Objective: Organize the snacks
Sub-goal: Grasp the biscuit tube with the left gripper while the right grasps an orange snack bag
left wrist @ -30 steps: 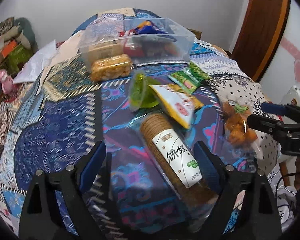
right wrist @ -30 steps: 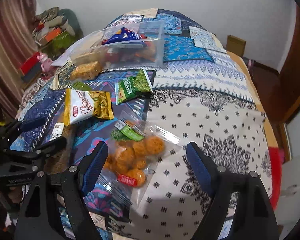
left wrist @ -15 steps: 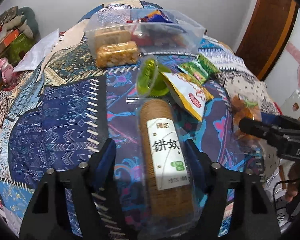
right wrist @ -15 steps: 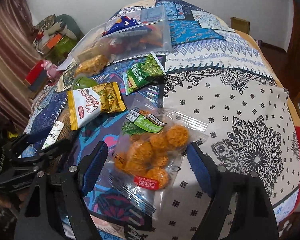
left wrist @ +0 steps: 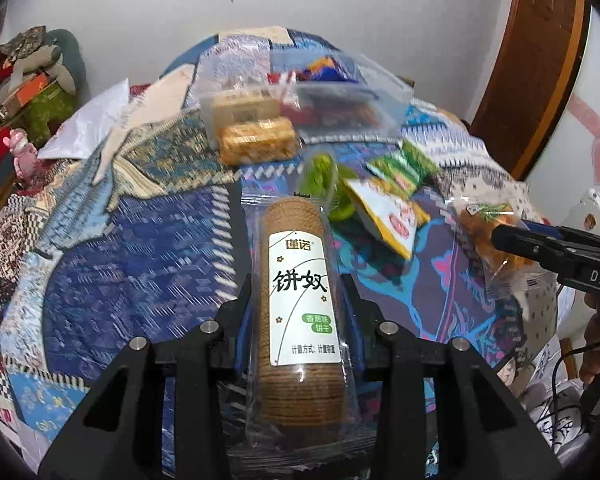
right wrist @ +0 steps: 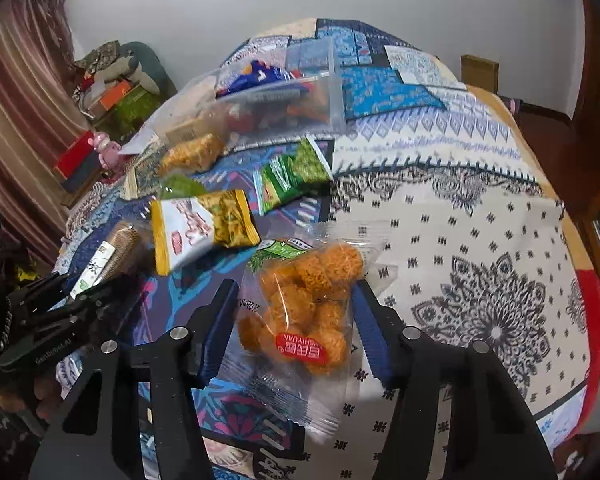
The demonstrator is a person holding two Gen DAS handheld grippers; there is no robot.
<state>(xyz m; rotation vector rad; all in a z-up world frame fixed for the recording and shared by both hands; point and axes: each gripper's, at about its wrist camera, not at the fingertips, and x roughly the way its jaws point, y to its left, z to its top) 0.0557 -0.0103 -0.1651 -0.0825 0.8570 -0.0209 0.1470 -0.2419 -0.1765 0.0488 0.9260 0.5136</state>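
Note:
My left gripper is shut on a clear-wrapped roll of round biscuits with a white label, held lengthwise between the fingers. My right gripper stands around a clear bag of orange fried balls; its blue pads touch the bag's sides and press the film in. A clear plastic bin holding several snacks stands at the far end of the bed; it also shows in the right wrist view. A yellow-and-white snack bag, green packets and a golden bar lie between.
A patterned quilt covers the bed. A green jelly cup lies beside the yellow bag. A pink toy and piled clutter sit at the left. A wooden door is at the right.
My left gripper swung over the biscuit roll and closed on it. My right gripper advanced around the orange ball bag and narrowed onto it.

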